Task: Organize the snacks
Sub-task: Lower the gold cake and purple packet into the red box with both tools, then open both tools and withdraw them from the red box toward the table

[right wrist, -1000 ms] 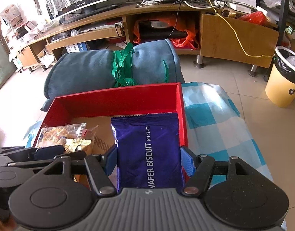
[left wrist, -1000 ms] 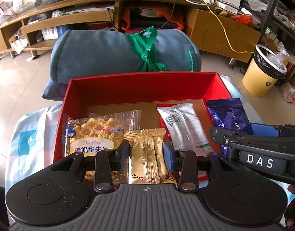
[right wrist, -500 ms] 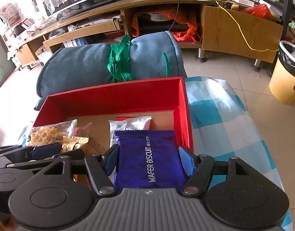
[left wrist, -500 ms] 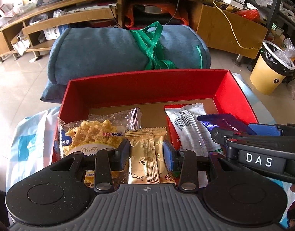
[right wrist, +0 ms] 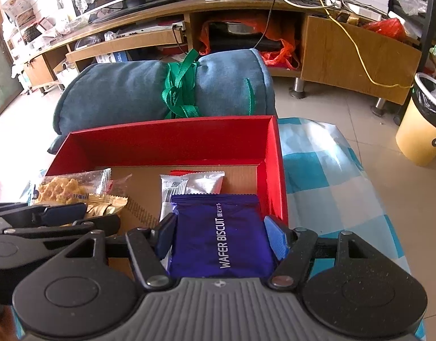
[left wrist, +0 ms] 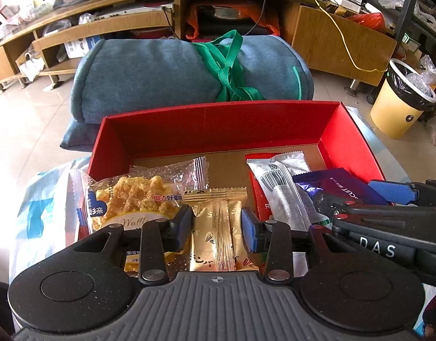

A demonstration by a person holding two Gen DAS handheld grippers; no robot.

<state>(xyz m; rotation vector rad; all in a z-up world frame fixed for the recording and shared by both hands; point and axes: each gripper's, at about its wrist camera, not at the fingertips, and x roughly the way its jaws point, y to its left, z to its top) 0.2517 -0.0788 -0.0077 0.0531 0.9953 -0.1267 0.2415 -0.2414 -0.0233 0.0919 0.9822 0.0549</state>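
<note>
Box: open red cardboard box (left wrist: 218, 130) with a brown floor sits on a blue-and-white checked cloth (right wrist: 317, 170), taking the snacks as they are sorted.
Left gripper (left wrist: 218, 221): fingers narrow, pinching a gold foil snack packet (left wrist: 218, 227) by its sides, low over the box's left half; judged ready to lay it beside the waffle.
Right gripper (right wrist: 219, 227): pads press both edges of a purple wafer biscuit pouch (right wrist: 220, 233), held flat just inside the right wall.
Already inside: clear-wrapped yellow waffle cake (left wrist: 138, 196) at left, silver-white sachet (left wrist: 280, 182) lying partly under the purple pouch.
Reason for hold: side grips keep each packet level, so it drops flat.
Behind: rolled blue blanket (left wrist: 161, 74) tied with green strap.
</note>
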